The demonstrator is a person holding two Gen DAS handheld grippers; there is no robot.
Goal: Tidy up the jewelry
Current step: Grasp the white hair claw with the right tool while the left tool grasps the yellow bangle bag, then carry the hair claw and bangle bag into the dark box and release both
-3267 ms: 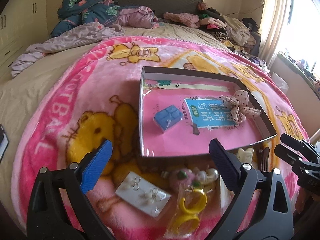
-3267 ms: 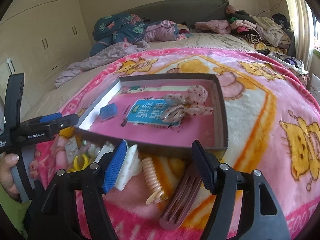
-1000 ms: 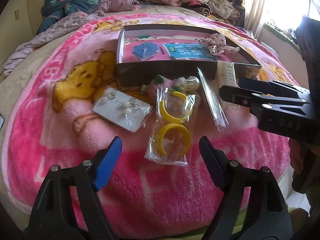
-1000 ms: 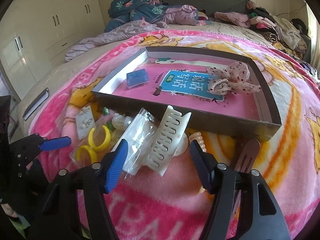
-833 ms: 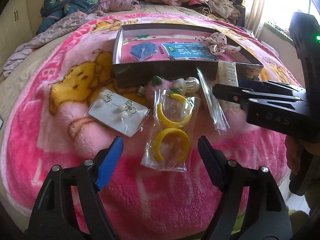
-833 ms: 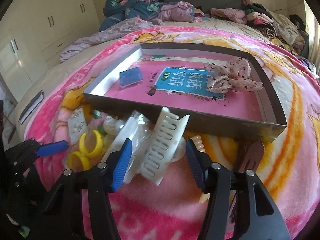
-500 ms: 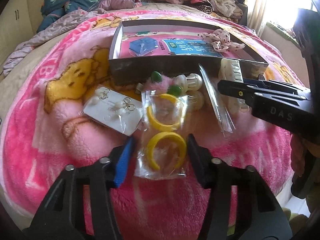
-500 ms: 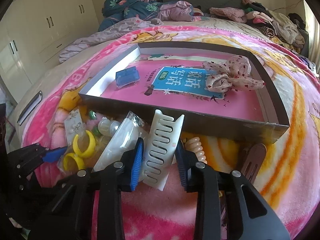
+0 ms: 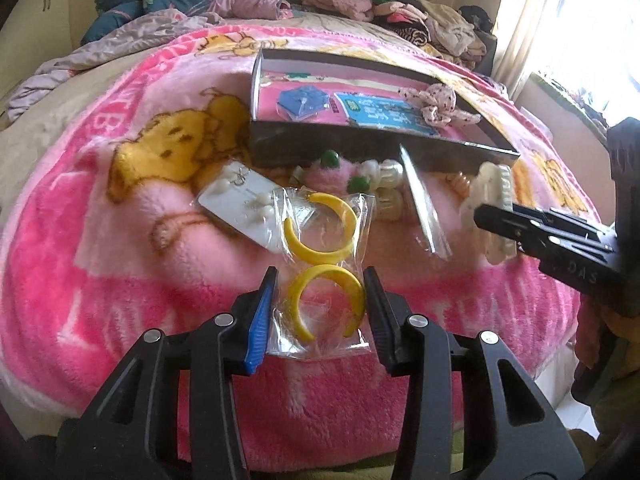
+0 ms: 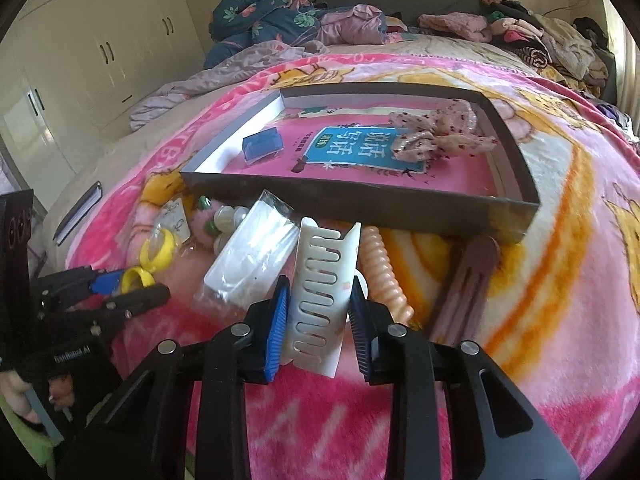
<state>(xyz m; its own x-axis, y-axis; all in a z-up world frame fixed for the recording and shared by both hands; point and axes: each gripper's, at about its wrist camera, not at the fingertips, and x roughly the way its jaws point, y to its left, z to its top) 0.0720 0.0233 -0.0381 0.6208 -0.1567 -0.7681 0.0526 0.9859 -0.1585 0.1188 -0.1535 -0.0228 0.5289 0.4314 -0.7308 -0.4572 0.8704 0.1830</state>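
Left gripper (image 9: 320,288): jaws closing on the clear packet of yellow hoop earrings (image 9: 320,270), pads against its sides. Right gripper (image 10: 318,300): jaws clamped on the white claw clip (image 10: 322,284), which stands upright between them. Beyond, on the pink blanket (image 10: 560,300), lies the open box (image 10: 360,196).

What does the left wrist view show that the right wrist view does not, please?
Only the left wrist view shows the bright window beside the bed. Only the right wrist view shows the cream wardrobe and the mauve hair clip lying in front of the box. Both show the box, the bag of yellow hoops and the white hair claw.
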